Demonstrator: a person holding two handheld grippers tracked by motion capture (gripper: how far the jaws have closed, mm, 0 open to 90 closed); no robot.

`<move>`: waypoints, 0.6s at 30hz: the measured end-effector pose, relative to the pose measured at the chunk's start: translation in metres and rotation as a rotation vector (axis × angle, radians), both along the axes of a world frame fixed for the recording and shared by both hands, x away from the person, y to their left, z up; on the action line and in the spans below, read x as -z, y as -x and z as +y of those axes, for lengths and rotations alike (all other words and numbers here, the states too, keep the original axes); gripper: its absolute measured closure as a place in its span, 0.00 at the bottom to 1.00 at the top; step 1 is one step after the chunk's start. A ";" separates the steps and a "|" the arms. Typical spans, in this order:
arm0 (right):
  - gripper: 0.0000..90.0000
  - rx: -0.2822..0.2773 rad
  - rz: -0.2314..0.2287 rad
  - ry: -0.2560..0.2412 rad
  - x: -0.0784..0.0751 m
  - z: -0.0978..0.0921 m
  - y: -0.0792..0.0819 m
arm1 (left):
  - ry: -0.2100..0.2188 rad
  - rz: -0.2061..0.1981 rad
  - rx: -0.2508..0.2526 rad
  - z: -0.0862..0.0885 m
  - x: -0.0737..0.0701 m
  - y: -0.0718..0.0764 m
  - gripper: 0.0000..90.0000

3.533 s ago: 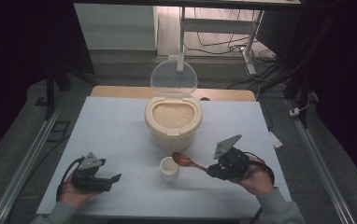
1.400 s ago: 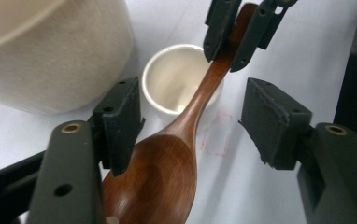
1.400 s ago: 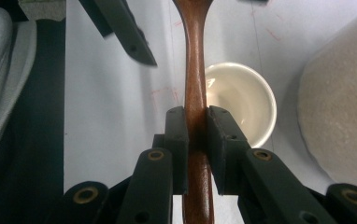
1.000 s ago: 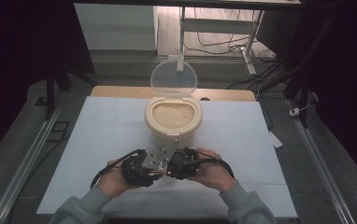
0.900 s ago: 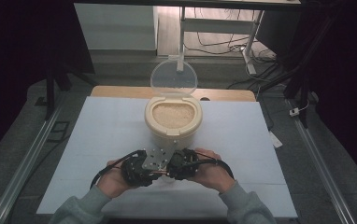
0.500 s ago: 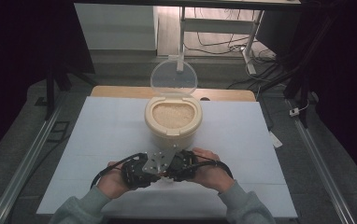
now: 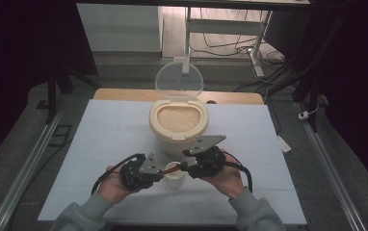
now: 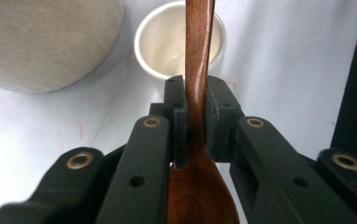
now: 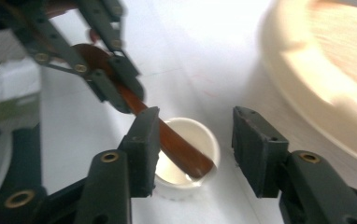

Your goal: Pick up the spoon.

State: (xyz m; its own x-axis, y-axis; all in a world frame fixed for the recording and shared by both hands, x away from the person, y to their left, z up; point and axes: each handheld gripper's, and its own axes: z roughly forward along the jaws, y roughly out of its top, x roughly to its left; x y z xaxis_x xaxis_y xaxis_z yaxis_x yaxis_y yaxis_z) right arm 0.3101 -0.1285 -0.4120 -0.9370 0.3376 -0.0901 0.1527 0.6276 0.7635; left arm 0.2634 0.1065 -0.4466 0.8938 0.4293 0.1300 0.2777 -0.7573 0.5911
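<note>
Left hand-held gripper: low on the near side of the surface, just left of the cup, jaws pressed together on the wooden spoon; in the left gripper view the pads pinch the spoon's neck just above the bowl.

Right hand-held gripper: just right of the cup, pointing left toward the other one; in the right gripper view its jaws are spread apart and grip nothing, with the spoon's handle end passing between them beside the left-hand jaw.

Wooden spoon: dark reddish-brown, held off the surface by the left hand-held gripper; the bowl sits behind the pads, the handle runs forward over the cup. In the right gripper view the handle tip lies above the cup's mouth.

Small white cup: upright on the surface between the two hand-held grippers, near the front of the rice cooker; the inside looks pale, its contents cannot be told.

Rice cooker: cream-coloured, mid-surface behind the cup, its clear lid standing open upright at the back, pale rice visible inside.

Surface: a pale, whitish sheet covering the tabletop.

Person: both hands enter from the bottom edge in grey-green sleeves, one on each hand-held gripper.
</note>
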 end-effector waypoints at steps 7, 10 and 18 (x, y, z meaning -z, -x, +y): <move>0.51 0.071 0.031 -0.080 0.003 -0.018 -0.001 | 0.027 -0.015 -0.015 0.002 -0.001 0.001 0.88; 0.50 0.084 0.041 -0.096 0.007 -0.022 0.001 | 0.070 -0.001 -0.014 0.005 -0.002 0.000 0.88; 0.45 0.126 0.071 -0.145 0.014 -0.030 0.003 | 0.112 -0.019 -0.039 0.009 -0.004 0.000 0.88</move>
